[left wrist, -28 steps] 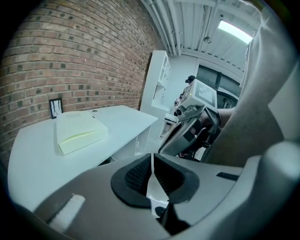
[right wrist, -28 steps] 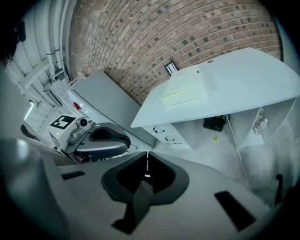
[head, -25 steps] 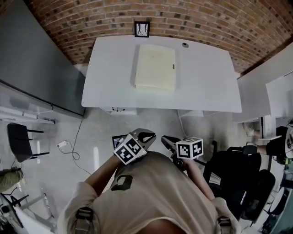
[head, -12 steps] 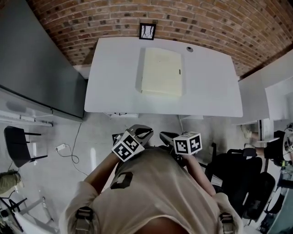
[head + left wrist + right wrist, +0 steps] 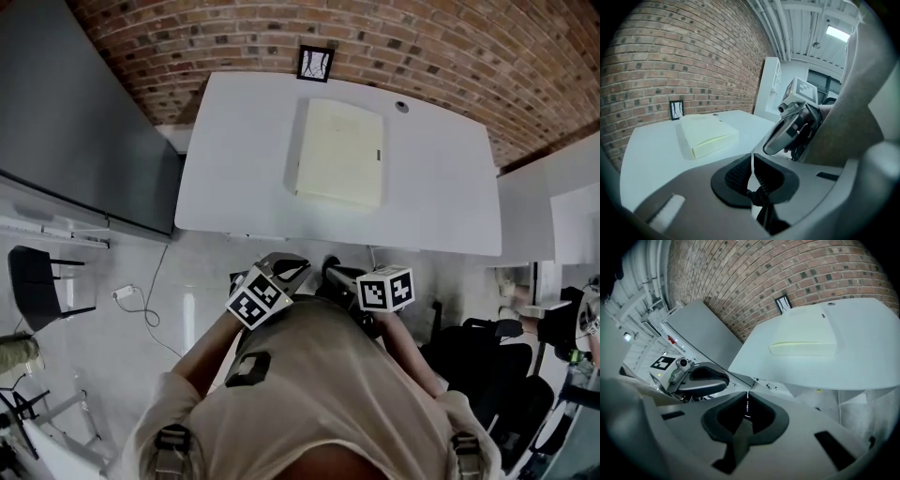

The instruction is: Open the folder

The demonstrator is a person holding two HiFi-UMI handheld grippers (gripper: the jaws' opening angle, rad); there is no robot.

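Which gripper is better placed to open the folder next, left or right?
Probably right: the folder has a dark tab on its right edge, nearer the right gripper. Both grippers are shut, short of the table.

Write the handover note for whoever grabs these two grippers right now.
Left gripper: shut, empty, held short of the table.
Right gripper: shut, empty, beside the left one, also short of the table.
Folder: pale yellow, lying flat and closed on the white table, toward its far side, untouched.
Done: nothing yet.
Left: reach the folder, catch the cover's edge, swing it open.
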